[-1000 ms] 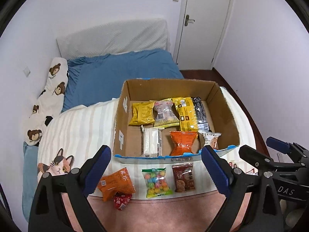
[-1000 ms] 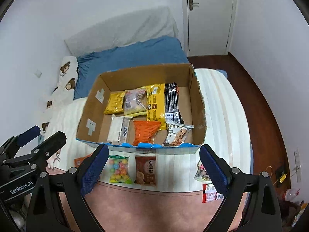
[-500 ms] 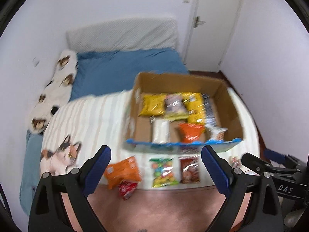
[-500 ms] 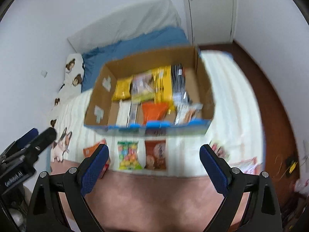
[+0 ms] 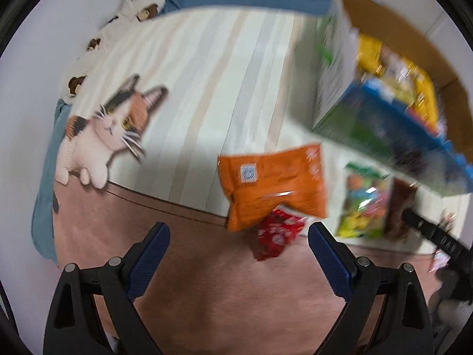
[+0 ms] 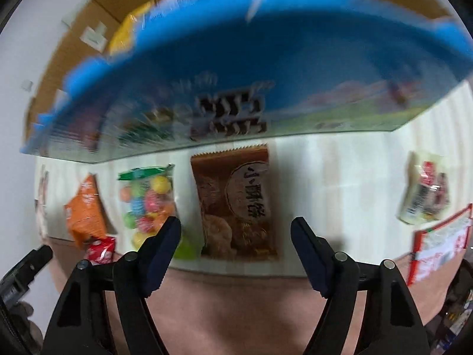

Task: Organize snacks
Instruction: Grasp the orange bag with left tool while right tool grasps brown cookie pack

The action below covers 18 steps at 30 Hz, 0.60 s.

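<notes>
Closing right claw over brown pack, pads not yet touching; left claw wide open, empty, orange pack just ahead. Risk: right finger snags candy bag alongside.

Readable: large dark characters "小酥饼" in a pale oval on the brown snack packet, lying on the bed just before the box. Printed on the cardboard box front: bold dark characters, too blurred to read. On the orange packet: a small white code label, illegible.
</notes>
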{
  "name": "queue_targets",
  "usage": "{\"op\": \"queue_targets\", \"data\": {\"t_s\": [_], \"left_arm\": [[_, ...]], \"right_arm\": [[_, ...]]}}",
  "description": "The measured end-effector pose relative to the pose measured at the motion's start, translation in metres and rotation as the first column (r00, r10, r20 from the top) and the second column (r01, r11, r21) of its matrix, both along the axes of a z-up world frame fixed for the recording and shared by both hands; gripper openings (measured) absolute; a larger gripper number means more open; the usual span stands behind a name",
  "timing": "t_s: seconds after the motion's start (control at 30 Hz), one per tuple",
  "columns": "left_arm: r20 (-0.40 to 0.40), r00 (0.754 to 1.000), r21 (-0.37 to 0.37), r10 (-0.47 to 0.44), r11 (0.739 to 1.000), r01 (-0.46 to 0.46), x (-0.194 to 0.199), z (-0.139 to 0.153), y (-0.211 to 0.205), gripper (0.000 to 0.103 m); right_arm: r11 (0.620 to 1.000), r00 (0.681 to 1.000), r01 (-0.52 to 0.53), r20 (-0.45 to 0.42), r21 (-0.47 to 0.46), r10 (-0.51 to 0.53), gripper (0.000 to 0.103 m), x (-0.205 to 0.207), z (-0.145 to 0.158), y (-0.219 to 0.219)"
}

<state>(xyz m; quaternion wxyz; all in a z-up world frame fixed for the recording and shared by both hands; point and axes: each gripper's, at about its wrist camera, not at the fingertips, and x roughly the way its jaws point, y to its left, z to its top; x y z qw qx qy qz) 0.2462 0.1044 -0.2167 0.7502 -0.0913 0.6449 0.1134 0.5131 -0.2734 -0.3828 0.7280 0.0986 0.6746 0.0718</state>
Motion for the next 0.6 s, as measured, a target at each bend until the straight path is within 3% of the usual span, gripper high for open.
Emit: {"op": "queue_targets", "data": {"t_s": [0.1, 0.17, 0.23, 0.3, 0.37, 0.47, 0.5, 0.53, 0.6], "left_arm": [[-0.021, 0.996, 0.037, -0.09, 0.995, 0.091, 0.007, -0.015, -0.008, 0.096], [-0.035, 0.978, 0.067, -0.205, 0.976, 0.207, 0.017, -0.022, -0.018, 0.096], [-0.061, 0.939, 0.129, -0.338, 0.93, 0.343, 0.028, -0.029, -0.032, 0.096], [-0.095, 0.864, 0.162, -0.494, 0.849, 0.503, 0.037, -0.037, -0.051, 0.096], [-0.113, 0.806, 0.129, -0.582, 0.795, 0.592, 0.044, -0.045, -0.063, 0.096], [-0.105, 0.758, 0.095, -0.644, 0.752, 0.652, 0.049, -0.053, -0.074, 0.094], [-0.1, 0.753, 0.085, -0.651, 0.748, 0.658, 0.049, -0.055, -0.076, 0.082], [-0.096, 0.756, 0.056, -0.647, 0.755, 0.653, 0.049, -0.058, -0.077, 0.077], [-0.081, 0.789, 0.034, -0.609, 0.79, 0.613, 0.048, -0.059, -0.074, 0.075]], "right_arm": [[0.999, 0.999, -0.029, -0.018, -0.033, 0.028, 0.079, 0.005, -0.017, 0.011], [0.998, 0.999, -0.047, -0.023, -0.044, 0.046, 0.08, 0.007, -0.021, 0.016], [0.997, 0.998, -0.058, -0.023, -0.05, 0.057, 0.081, 0.008, -0.023, 0.02], [0.996, 0.998, -0.067, -0.022, -0.055, 0.065, 0.08, 0.007, -0.025, 0.023], [0.995, 0.997, -0.078, -0.021, -0.065, 0.076, 0.079, 0.007, -0.026, 0.028], [0.991, 0.995, -0.103, -0.022, -0.082, 0.102, 0.06, 0.002, -0.025, 0.034], [0.992, 0.994, -0.107, -0.024, -0.074, 0.105, 0.06, 0.0, -0.025, 0.034], [0.993, 0.994, -0.105, -0.029, -0.063, 0.103, 0.06, -0.002, -0.025, 0.032], [0.995, 0.995, -0.094, -0.045, -0.047, 0.092, 0.06, -0.009, -0.025, 0.027]]}}
